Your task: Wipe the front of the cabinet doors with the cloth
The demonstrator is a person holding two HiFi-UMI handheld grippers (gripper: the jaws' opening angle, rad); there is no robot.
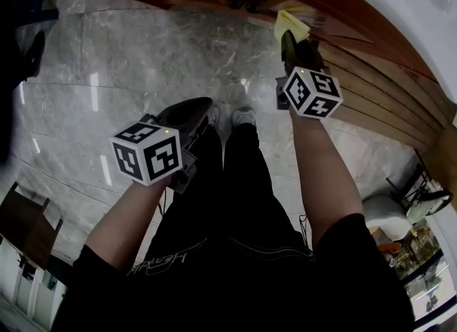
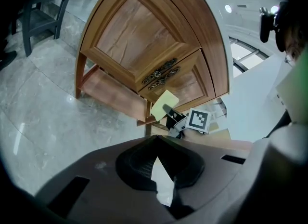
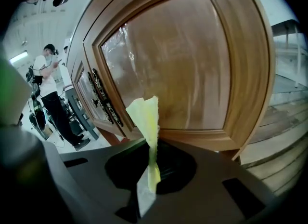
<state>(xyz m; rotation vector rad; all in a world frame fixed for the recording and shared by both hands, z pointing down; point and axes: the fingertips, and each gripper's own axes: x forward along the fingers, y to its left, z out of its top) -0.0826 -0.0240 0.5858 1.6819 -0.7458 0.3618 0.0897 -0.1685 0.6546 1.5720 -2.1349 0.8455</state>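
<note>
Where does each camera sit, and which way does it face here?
Head view: on the person's head, facing steeply down at the marble floor; the person's legs, left gripper and right gripper show.
Left gripper view: on the left gripper, facing the cabinet from a distance; its shut jaws show.
Right gripper view: on the right gripper, close to a cabinet door; its jaws clamp the cloth.
Shared: head and left gripper views both show the right gripper with the cloth.

The person wears a black short-sleeved shirt [image 1: 285, 291], black trousers [image 1: 239, 180] and seemingly pale trainers [image 1: 244, 116].
</note>
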